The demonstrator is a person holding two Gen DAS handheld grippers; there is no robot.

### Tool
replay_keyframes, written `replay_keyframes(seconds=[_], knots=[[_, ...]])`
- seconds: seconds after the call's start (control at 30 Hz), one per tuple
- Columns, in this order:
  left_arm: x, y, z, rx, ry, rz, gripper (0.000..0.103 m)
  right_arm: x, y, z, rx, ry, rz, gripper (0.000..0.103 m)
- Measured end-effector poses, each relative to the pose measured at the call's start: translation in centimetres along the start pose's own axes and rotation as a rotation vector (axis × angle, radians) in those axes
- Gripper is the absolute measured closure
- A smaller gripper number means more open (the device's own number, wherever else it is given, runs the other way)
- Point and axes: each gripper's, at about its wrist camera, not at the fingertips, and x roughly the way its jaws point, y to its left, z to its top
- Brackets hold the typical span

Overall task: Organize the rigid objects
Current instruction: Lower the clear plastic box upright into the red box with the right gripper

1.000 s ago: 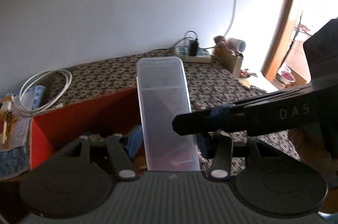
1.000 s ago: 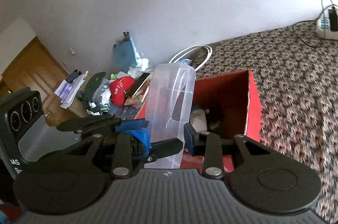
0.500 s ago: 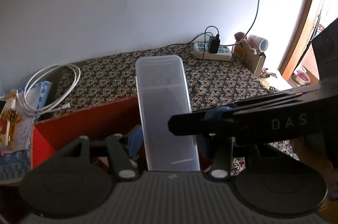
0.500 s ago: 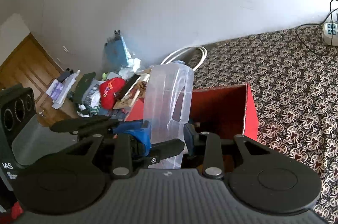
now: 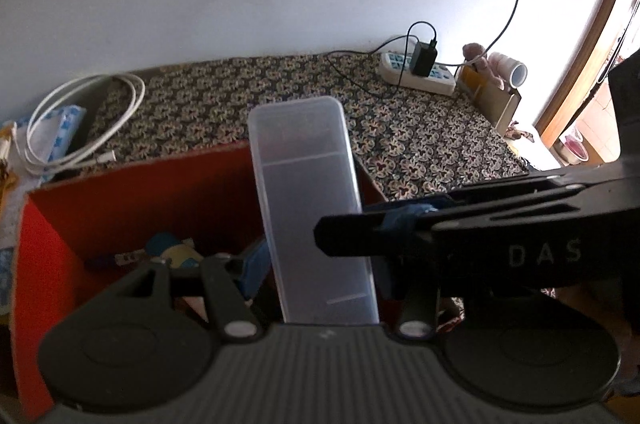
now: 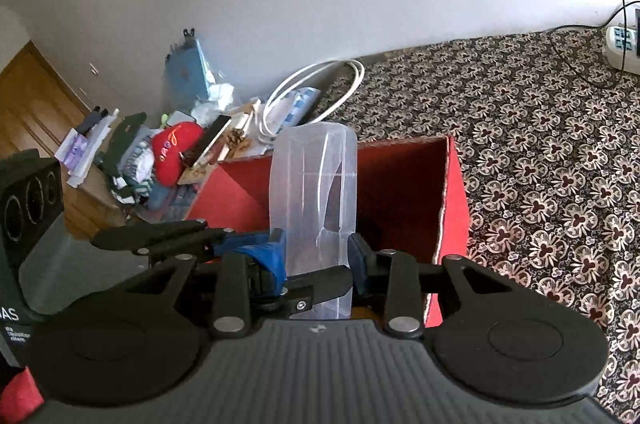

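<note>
A tall translucent plastic container stands upright over the open red box, gripped from two sides. My left gripper is shut on its wide faces near the bottom. My right gripper is shut on the container across its narrow sides. In the left wrist view a finger of the right gripper crosses in front of the container from the right. In the right wrist view the left gripper's fingers come in from the left. The container's bottom end is hidden behind the gripper bodies.
Small items lie inside the red box. It sits on a floral-patterned cloth. A coiled white cable lies at the back left, a power strip at the back right. Clutter with a red cushion is piled beside the box.
Both grippers have sunk with the container toward the red box. More of the box's inside and the cloth behind it shows now. Both grips are unchanged.
</note>
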Motion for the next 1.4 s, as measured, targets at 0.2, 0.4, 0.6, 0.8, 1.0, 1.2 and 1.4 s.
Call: replay_keyframes(seconds=[0.2, 0.4, 0.6, 0.8, 1.0, 1.2, 1.4], knots=[[1.6, 0.2, 0.1, -0.008, 0.028, -0.004, 0.053, 0.8, -0.4, 0.1, -0.008, 0.016, -0.026, 0.086], [2.7, 0.6, 0.1, -0.013, 0.053, -0.009, 0.053, 1.5, -0.8, 0.1, 0.000, 0.032, -0.039, 0.086], [3.5, 0.9, -0.1, -0.007, 0.074, -0.017, 0.053, 2.0, -1.2, 0.0, 0.016, 0.045, -0.047, 0.086], [3.7, 1.0, 0.0, 0.002, 0.076, -0.018, 0.053, 2.2, -1.4, 0.0, 0.031, 0.037, -0.055, 0.086], [4.4, 1.0, 0.5, 0.013, 0.090, -0.002, 0.053, 2.6, -1.6, 0.4, 0.052, 0.032, -0.069, 0.087], [5.5, 1.1, 0.4, 0.015, 0.129, 0.004, 0.053, 3.5, -1.7, 0.4, 0.080, 0.060, -0.105, 0.087], [6.2, 1.2, 0.5, 0.008, 0.146, 0.007, 0.053, 4.2, -2.0, 0.5, 0.089, 0.076, -0.129, 0.087]])
